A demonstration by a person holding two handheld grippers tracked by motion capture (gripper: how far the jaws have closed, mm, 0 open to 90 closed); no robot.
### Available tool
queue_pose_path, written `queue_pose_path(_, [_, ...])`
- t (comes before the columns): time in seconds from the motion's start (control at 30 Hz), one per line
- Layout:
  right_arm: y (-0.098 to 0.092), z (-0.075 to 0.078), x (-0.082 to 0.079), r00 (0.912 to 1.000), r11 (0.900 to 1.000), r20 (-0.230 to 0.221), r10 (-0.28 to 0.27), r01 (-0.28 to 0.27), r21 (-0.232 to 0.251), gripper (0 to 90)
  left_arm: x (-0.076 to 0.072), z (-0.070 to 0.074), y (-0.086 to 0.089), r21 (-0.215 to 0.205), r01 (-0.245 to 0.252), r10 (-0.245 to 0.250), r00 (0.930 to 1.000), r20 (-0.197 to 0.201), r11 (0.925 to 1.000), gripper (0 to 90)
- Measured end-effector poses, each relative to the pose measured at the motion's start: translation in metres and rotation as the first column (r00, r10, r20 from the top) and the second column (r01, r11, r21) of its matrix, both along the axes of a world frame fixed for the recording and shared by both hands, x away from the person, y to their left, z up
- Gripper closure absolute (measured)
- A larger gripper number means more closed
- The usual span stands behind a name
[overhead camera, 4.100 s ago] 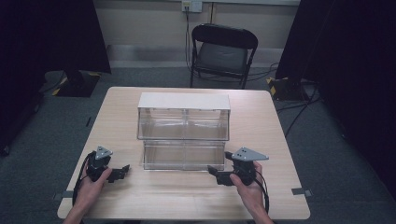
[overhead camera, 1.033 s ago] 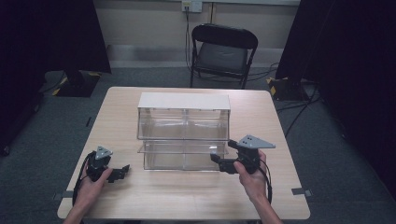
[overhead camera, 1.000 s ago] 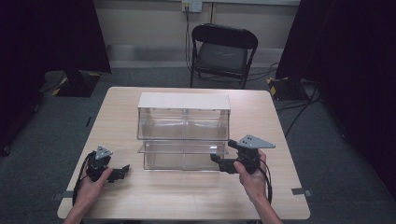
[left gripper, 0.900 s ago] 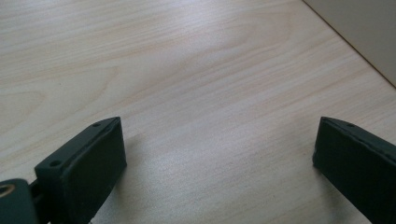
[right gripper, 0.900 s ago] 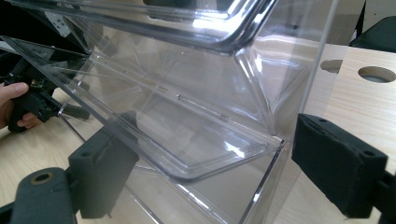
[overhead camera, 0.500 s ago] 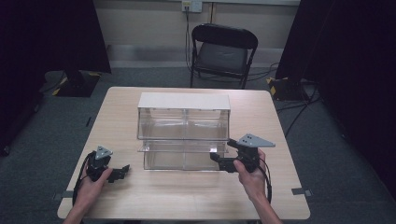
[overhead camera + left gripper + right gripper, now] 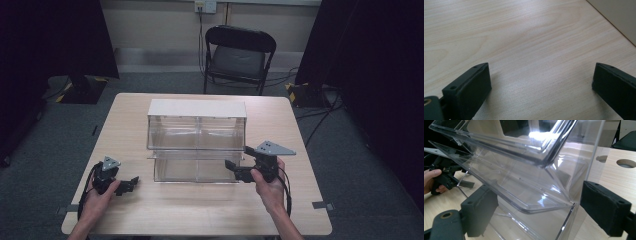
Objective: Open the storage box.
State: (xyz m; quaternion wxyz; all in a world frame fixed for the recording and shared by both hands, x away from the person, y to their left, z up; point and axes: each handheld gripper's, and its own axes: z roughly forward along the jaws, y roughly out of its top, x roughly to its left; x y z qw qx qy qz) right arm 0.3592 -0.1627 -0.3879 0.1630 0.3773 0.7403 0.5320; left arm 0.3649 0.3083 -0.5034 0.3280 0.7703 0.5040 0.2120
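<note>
A clear two-tier plastic bin with a white top stands mid-table. My right gripper is held above the table at the lower tier's front right corner. In the right gripper view it is open, and the lower tier's clear hinged front flap slants up between its jaws; I cannot tell whether either jaw touches it. My left gripper rests low near the table's front left, short of the bin. In the left gripper view it is open, with bare wood between its jaws.
The light wooden table has two round holes near the bin's right side. A black folding chair stands beyond the far edge. Dark curtains hang on both sides, and cables lie on the grey floor.
Since four seconds ago my right gripper has risen off the table and closed in on the bin's lower right front corner. Over the last second it barely shifts. The left gripper stays put.
</note>
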Motion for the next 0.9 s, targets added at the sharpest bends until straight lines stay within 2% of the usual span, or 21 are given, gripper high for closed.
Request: queue_pose_path(0.9, [0.0016, 0.0028, 0.0046, 1.0000, 1.000, 0.002, 0.004, -0.004, 0.030, 13.7, 0.0005, 0.0001, 0.0005, 0.006, 0.004, -0.004, 1.0000, 0.000, 1.0000, 1.3])
